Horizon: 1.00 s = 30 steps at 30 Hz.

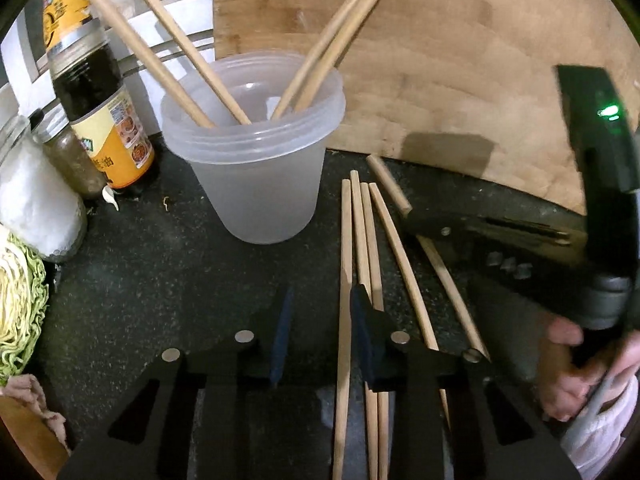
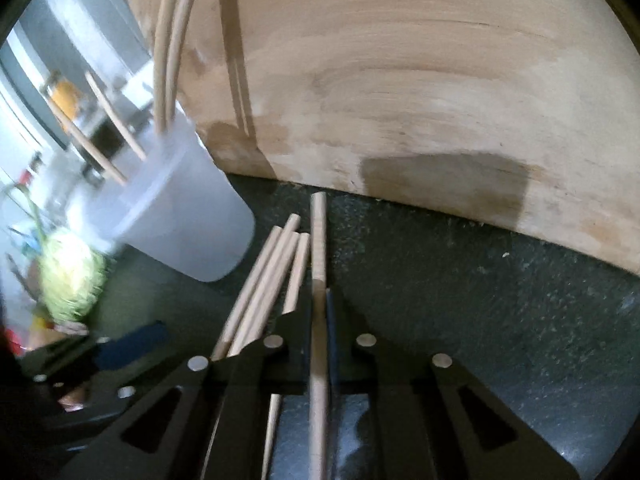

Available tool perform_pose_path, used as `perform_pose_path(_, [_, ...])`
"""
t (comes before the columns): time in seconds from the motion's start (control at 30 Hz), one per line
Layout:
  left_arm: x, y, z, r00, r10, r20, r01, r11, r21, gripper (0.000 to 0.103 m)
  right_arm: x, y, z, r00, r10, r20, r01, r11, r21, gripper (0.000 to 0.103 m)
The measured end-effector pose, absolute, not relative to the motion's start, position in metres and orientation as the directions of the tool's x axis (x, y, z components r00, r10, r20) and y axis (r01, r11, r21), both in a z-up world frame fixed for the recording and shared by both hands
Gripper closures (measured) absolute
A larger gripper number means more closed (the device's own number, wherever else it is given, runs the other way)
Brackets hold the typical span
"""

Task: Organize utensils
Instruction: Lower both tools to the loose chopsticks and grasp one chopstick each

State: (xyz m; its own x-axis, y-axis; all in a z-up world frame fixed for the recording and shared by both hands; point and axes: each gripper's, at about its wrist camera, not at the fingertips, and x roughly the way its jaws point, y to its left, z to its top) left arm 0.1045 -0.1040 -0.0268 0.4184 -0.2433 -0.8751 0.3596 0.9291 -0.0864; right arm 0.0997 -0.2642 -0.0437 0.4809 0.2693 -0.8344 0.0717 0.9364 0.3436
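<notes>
A translucent plastic cup point(image 1: 256, 184) stands on the dark counter with several wooden chopsticks point(image 1: 168, 52) leaning in it. More loose chopsticks point(image 1: 368, 232) lie side by side on the counter to its right. My left gripper point(image 1: 320, 320) hovers over them, jaws partly apart; one chopstick point(image 1: 346, 264) lies between the pads, near the right pad, and the left pad stands clear of it. My right gripper point(image 2: 319, 320) is shut on a single chopstick point(image 2: 319, 240) that points toward the wooden board. In the left wrist view that right gripper point(image 1: 414, 218) reaches in from the right.
A large wooden cutting board point(image 1: 440, 60) leans upright behind the cup. A soy sauce bottle point(image 1: 100, 92), a spice jar point(image 1: 72, 160) and a white-filled jar point(image 1: 32, 208) crowd the left. Cut cabbage point(image 1: 20, 300) lies at the left edge. A hand point(image 1: 572, 380) grips the right tool.
</notes>
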Motion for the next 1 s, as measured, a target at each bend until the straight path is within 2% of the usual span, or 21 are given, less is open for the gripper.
perform_pose_path(0.2, [0.109,-0.121,-0.039,0.395,-0.206,-0.895,0.380,0.924,-0.045,0.077,0.088,-0.283,-0.027,0.553,0.327,-0.766,0.064,0.900,0.431,0.097])
perform_pose_path(0.53, [0.120,-0.151,-0.056,0.414,-0.138,-0.900,0.367,0.930,0.026,0.083,0.082,-0.298,-0.022,0.572,0.335,-0.749,0.095,0.879,0.466,0.097])
perform_pose_path(0.8, [0.136,-0.157,-0.059,0.386,-0.181,-0.905,0.351,0.936,-0.038,0.083,0.083,-0.292,-0.021,0.579,0.344,-0.739,0.084,0.877,0.474,0.097])
perform_pose_path(0.97, [0.141,-0.158,-0.057,0.380,-0.185,-0.906,0.348,0.936,-0.045,0.083,0.079,-0.290,-0.015,0.613,0.374,-0.696,0.051,0.860,0.507,0.097])
perform_pose_path(1.0, [0.141,-0.157,-0.056,0.377,-0.188,-0.907,0.347,0.937,-0.050,0.091,0.078,-0.290,-0.013,0.624,0.379,-0.683,0.043,0.856,0.515,0.097])
